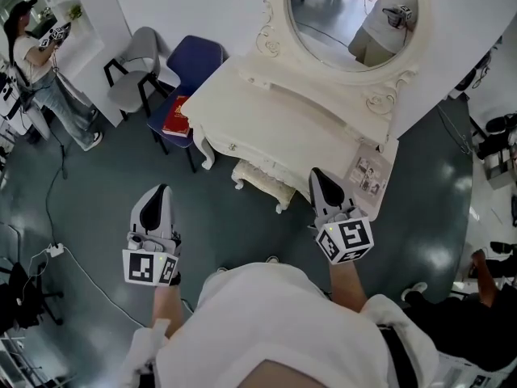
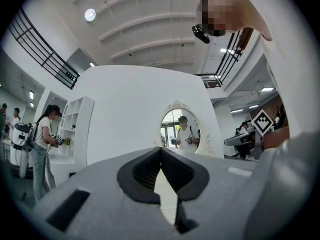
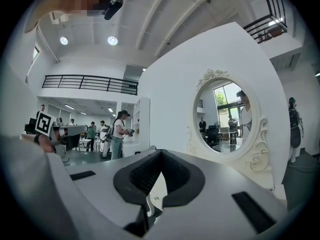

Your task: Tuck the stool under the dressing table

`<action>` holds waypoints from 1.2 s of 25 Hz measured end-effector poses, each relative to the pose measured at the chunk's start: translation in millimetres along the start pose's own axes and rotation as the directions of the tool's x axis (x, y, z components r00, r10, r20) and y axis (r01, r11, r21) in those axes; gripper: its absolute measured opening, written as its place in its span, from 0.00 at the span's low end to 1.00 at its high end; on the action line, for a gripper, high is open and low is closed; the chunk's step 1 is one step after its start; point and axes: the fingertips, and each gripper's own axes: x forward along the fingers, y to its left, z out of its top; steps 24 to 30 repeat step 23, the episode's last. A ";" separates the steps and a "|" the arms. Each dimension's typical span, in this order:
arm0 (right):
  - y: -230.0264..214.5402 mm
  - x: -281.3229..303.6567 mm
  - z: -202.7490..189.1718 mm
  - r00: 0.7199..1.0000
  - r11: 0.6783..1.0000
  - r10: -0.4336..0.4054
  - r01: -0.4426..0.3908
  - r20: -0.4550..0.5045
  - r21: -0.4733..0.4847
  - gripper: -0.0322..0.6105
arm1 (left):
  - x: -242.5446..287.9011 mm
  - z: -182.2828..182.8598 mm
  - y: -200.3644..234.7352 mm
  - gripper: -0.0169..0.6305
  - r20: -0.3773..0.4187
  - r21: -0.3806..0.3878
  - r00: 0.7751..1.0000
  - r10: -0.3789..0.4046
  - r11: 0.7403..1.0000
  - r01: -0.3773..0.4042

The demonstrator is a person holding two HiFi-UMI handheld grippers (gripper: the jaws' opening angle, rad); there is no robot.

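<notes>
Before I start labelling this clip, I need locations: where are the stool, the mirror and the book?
stool (image 1: pixel 262 180), head view, on its padded front edge.
mirror (image 1: pixel 349 18), head view, on the middle of the glass.
book (image 1: pixel 178 116), head view, on its red cover.

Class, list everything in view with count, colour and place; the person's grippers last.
dressing table: one, cream, centre
mirror: one, oval, cream-framed, on the table
stool: one, cream, partly under the table
grey chair: one, left of the table
blue chair: one, beside the grey chair
book: one, red, on the blue chair
power strip: one, white, floor at left
bystander: one, far left
left gripper: one, grey-black, shut, empty, lower left
right gripper: one, grey-black, shut, empty, lower right
</notes>
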 end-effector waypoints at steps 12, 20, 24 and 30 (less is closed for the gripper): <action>4.8 13.9 4.6 1.000 1.000 0.017 -0.017 0.016 0.001 0.05 | -0.5 -2.9 7.3 0.05 -0.004 -0.003 1.000 0.017 1.000 -0.018; 5.6 19.7 5.4 1.000 1.000 0.020 -0.020 0.024 0.009 0.05 | -0.9 -3.9 11.3 0.05 -0.006 -0.004 1.000 0.026 1.000 -0.026; 6.5 19.4 1.0 1.000 1.000 0.022 -0.023 0.020 0.015 0.05 | -0.5 -6.9 11.9 0.05 -0.008 -0.010 1.000 0.028 1.000 -0.028; 6.5 19.4 1.0 1.000 1.000 0.022 -0.023 0.020 0.015 0.05 | -0.5 -6.9 11.9 0.05 -0.008 -0.010 1.000 0.028 1.000 -0.028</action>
